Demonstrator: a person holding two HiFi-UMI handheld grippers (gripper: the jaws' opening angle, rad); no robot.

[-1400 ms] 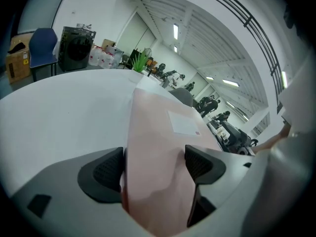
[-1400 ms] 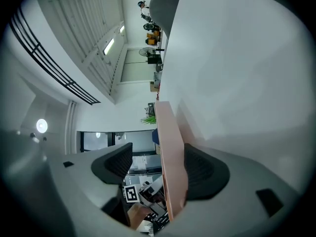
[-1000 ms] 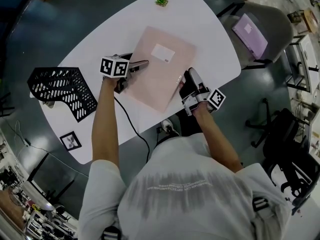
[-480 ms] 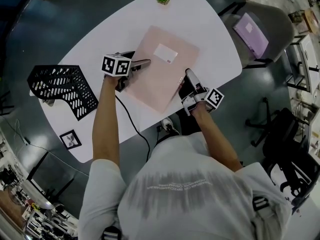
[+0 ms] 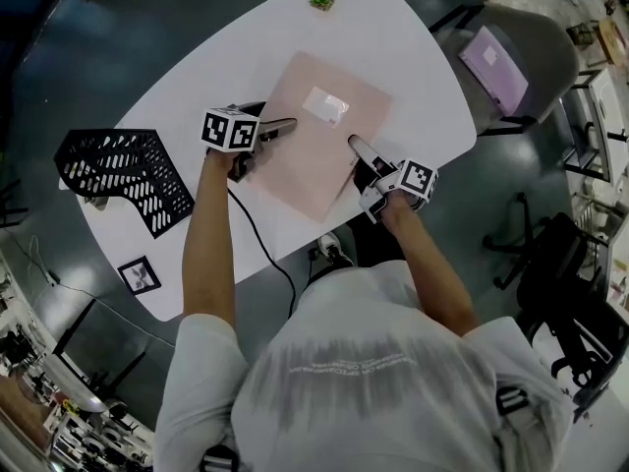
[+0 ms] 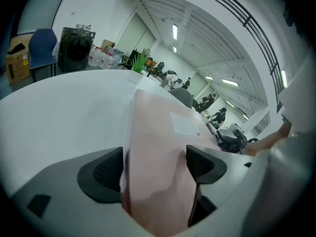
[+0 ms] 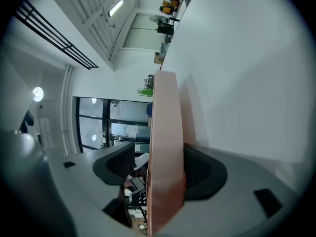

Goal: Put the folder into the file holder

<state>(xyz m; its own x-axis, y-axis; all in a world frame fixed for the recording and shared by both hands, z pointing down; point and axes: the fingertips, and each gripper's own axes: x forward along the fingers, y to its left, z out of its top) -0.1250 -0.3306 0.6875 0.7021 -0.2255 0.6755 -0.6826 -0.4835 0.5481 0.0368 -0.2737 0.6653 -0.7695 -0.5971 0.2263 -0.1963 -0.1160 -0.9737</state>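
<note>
The pink folder (image 5: 319,136) lies on the white table (image 5: 413,57) at the frame's centre; the left hand-held gripper (image 5: 278,126) sits at its left edge, jaws wide, the folder's surface between them; the right hand-held gripper (image 5: 357,153) straddles its lower right edge, jaws wide and just closing, 1 pad not touching; the black file holder (image 5: 123,175) stands well apart, far left.

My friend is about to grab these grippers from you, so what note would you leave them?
Left gripper: jaws apart around one edge of the folder, not pinching.
Right gripper: jaws apart around the opposite edge, just been closing, not pinching yet.
The folder lies on the table; the file holder stands off to its left.
Done: both grippers lined up.
Left: pinch, lift, slide it into the holder.
</note>
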